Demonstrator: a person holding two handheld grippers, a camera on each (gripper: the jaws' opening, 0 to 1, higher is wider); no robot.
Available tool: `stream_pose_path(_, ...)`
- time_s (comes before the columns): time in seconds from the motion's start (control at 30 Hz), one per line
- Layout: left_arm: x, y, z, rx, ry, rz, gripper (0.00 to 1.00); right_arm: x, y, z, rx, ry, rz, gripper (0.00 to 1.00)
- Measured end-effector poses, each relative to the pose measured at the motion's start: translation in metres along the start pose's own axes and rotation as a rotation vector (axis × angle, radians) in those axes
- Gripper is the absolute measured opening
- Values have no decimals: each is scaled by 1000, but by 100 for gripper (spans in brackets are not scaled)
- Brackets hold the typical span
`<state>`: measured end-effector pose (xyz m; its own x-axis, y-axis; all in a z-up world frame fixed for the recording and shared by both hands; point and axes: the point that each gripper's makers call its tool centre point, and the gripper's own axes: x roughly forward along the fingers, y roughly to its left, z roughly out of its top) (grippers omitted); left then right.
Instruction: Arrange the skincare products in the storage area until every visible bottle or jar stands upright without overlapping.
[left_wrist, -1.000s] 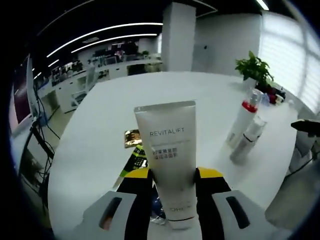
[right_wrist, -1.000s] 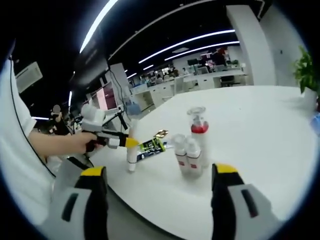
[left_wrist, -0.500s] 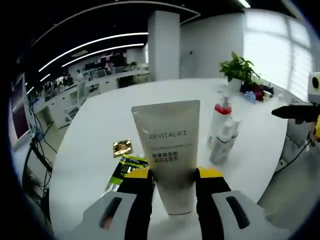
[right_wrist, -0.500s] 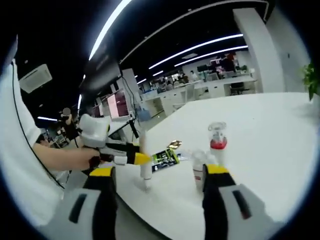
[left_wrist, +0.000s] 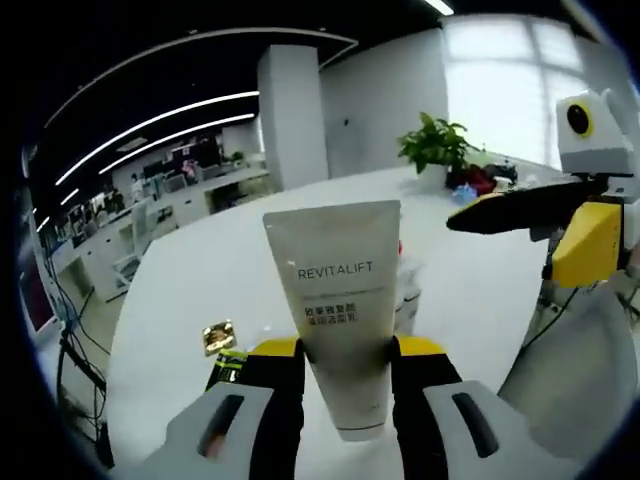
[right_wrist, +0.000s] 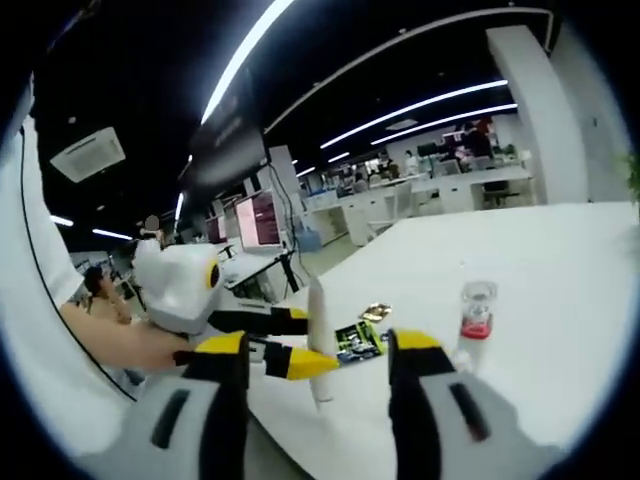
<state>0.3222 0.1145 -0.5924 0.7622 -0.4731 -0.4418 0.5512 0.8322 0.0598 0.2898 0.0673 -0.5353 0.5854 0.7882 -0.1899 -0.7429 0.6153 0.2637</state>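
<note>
In the left gripper view, the left gripper (left_wrist: 345, 362) clamps a white tube marked REVITALIFT (left_wrist: 339, 300) at frame centre, flat end up, cap toward the bottom. The right gripper (left_wrist: 560, 205) enters at the right edge. In the right gripper view, the right gripper (right_wrist: 318, 352) stands wide with nothing between its jaws; a red-collared pump bottle (right_wrist: 474, 315) stands on the white table (right_wrist: 560, 260) at right.
</note>
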Motion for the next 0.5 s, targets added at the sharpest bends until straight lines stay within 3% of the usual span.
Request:
stream_pose_path(0.27, -2, -16, 10, 60, -19, -38, 30, 4, 1, -2, 22, 13, 11, 49)
stream_pose_path(0.5, -3, -36, 19, 137, -33, -81, 30, 9, -2, -6, 73, 34, 7, 37)
